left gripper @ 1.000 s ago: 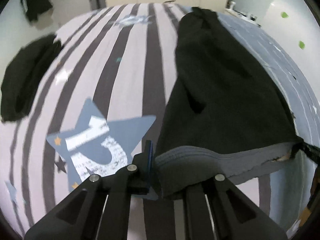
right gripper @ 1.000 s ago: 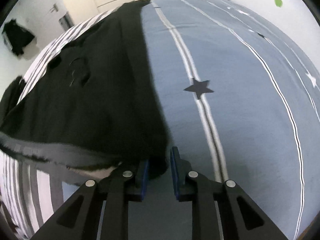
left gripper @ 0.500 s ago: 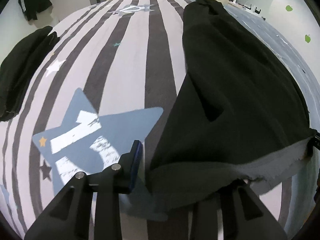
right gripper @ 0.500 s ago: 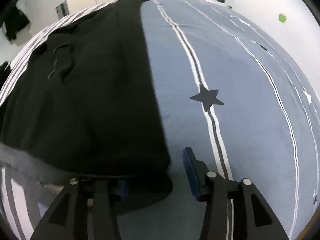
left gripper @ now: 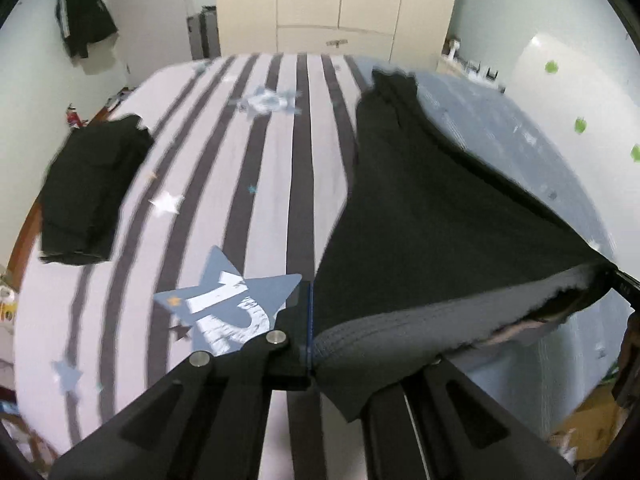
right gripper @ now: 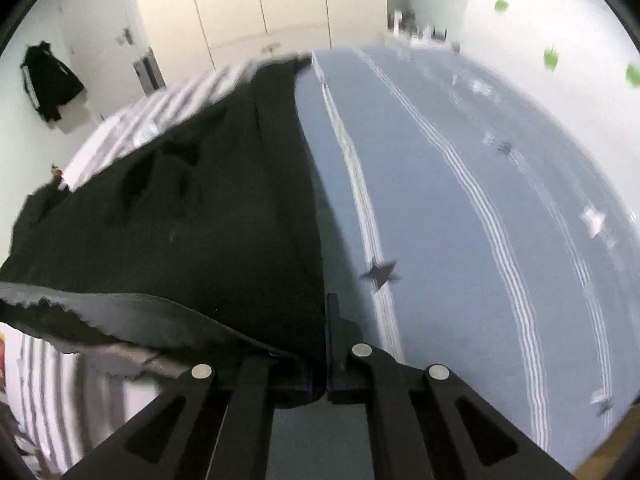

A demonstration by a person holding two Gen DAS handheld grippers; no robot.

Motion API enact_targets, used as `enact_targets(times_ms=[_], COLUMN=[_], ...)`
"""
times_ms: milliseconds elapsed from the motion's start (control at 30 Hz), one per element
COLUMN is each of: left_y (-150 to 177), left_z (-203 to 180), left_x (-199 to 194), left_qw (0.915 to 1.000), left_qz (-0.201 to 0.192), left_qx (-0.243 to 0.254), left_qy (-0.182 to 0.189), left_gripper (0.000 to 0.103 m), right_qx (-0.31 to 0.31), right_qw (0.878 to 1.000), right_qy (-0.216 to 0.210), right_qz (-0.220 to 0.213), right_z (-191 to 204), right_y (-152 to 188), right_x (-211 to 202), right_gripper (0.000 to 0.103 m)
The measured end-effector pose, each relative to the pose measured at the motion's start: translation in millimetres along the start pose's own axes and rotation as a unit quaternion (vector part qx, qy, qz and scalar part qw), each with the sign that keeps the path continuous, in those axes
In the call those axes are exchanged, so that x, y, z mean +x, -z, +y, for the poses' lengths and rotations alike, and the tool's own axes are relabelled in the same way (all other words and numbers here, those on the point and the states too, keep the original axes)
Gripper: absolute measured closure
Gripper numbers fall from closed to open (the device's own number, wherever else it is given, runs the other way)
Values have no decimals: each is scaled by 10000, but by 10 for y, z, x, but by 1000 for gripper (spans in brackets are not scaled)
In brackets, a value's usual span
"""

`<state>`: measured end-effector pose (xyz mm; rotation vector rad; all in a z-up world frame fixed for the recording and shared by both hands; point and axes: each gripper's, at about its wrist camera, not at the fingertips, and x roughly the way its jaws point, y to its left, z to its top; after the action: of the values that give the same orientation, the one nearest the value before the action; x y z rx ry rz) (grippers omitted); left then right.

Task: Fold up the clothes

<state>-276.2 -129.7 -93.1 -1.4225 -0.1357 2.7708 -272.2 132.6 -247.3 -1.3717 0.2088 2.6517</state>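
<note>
A black pair of trousers [left gripper: 432, 216] with a grey waistband [left gripper: 440, 320] is stretched between my two grippers and lifted off the bed at the near end. My left gripper [left gripper: 312, 336] is shut on the waistband's left corner. My right gripper [right gripper: 325, 356] is shut on the waistband's right corner; the garment [right gripper: 192, 224] fans out to its left. The far end of the trousers still rests on the bed [left gripper: 280, 168]. The left gripper's right finger is hidden under the cloth.
A folded black garment [left gripper: 88, 188] lies at the bed's left edge. The bedspread is striped on the left and blue [right gripper: 480, 240] on the right. A wardrobe [left gripper: 336, 4] stands beyond the bed. A black jacket [left gripper: 82, 12] hangs on the left wall.
Both grippers opened half a second ago, then closed again on the waistband corners. Both have risen and pulled back, lifting the near end of the trousers off the bed.
</note>
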Motion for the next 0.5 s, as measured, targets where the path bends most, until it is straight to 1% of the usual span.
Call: enact_targets(times_ms=[67,167,233,300,333,367,433,500], left_y=[-223,-617,-879,-1208,-1397,-1622,-2181,-2921], left_z=[-53,-125,-136,-164,-196,-232,-312,-376], left_x=[-511,-1258,-1592,-1922,-2050,-2172,-2360,-2296], left_qw=[9999,9994,9991,9986,9980,9973,9947,9908], left_qz=[-132,-340,-418,-525,-622,-736,-1021,-1323], left_qx=[-42,-51,-65,-88,-56,-22,66,246], left_qy=[-12,-42,-63,-42,-27,5,127,126], left_gripper=[103,103,103,103,103,103,103,103], right_qx=[-43,-153,-277,-385,-383,-379,-372,-374], right_qw=[9998,9988,9974,9945,9934,9920,9889,9853], right_qy=[33,-92,-155,-232,-272,-328,-441,-555], right_qz=[-213,-453,-642,-950,-1048,-1155,-1369,-1571], right_z=[-40,-46,-21,8,19,35,68,120], right_y=[-210,-570,-838,-1207,-1370,-1606,-2078,-2569], right_x=[-579,-1456,-1946,-2483,-2641,-2749,-2964,-3130], right_gripper=[101,101,101,101,101,101,101,101])
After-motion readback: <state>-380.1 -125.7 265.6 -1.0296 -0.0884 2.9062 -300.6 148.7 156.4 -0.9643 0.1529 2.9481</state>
